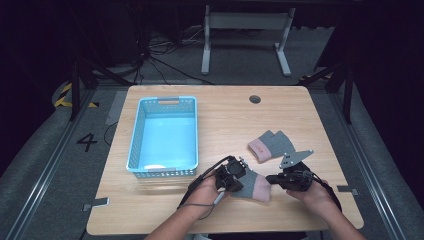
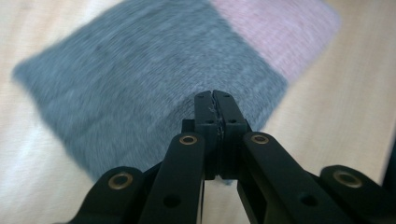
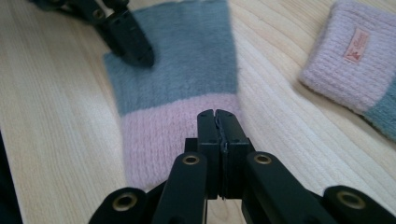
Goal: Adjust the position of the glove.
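The grey-and-pink glove lies flat near the front edge of the tabletop, right of its middle, with its mate, the second glove, just behind it toward the right edge. The left tool sits over the grey end with its jaws pressed together; whether a pinch of knit is caught between the tips I cannot tell. The right tool hangs over the pink cuff, jaws likewise together and seemingly empty.

The step looks like lifting or folding this glove, perhaps for the blue basket at the left (a guess). To do it well, each tool should open first, then bite the knit at its own end, low and square, so the soft fabric does not slip or bunch.
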Available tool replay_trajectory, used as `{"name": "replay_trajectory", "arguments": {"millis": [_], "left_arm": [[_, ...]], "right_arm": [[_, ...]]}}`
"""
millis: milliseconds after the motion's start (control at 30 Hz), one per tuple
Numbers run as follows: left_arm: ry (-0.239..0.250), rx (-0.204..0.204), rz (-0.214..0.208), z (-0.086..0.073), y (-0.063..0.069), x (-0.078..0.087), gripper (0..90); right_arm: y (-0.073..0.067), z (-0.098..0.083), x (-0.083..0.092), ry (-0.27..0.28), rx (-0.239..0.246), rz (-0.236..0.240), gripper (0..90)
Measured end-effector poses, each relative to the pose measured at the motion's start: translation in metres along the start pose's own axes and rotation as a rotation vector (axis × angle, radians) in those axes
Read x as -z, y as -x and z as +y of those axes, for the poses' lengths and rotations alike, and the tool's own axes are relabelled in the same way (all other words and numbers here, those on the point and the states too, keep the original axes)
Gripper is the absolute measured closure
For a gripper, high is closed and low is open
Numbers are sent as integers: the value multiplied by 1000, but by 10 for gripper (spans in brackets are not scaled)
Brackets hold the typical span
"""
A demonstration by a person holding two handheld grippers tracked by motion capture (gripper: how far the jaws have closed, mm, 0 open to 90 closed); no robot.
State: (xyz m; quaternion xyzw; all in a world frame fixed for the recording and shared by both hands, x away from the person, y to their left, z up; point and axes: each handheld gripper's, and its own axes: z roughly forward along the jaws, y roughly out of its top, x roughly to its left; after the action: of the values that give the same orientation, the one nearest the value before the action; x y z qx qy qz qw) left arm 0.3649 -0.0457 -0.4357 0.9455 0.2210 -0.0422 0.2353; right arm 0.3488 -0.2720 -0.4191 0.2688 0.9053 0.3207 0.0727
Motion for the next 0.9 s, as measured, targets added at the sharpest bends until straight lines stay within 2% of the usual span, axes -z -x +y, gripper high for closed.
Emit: {"name": "replay_trajectory", "arguments": {"millis": [233,367,567,667,733,900], "left_arm": [[-18,-38,-67,3,10,-5,895],[-26,-53,-76,6,14,-6,894],[-21,-50,-91,7,14,-4,879],[13,-36,-85,7,11,5,846],[59,-29,-100,6,6,16,785],[156,12,-65,1,-5,42,718]], "right_arm": [[3,-1,1,7,-18,-9,896],[5,-1,4,16,-26,-13,896],[6,-4,7,20,-38,-23,897],[7,-4,9,35,-50,-22,897],[8,-5,10,45,-60,-26,897],[12,-6,13,67,-84,-30,897]]}}
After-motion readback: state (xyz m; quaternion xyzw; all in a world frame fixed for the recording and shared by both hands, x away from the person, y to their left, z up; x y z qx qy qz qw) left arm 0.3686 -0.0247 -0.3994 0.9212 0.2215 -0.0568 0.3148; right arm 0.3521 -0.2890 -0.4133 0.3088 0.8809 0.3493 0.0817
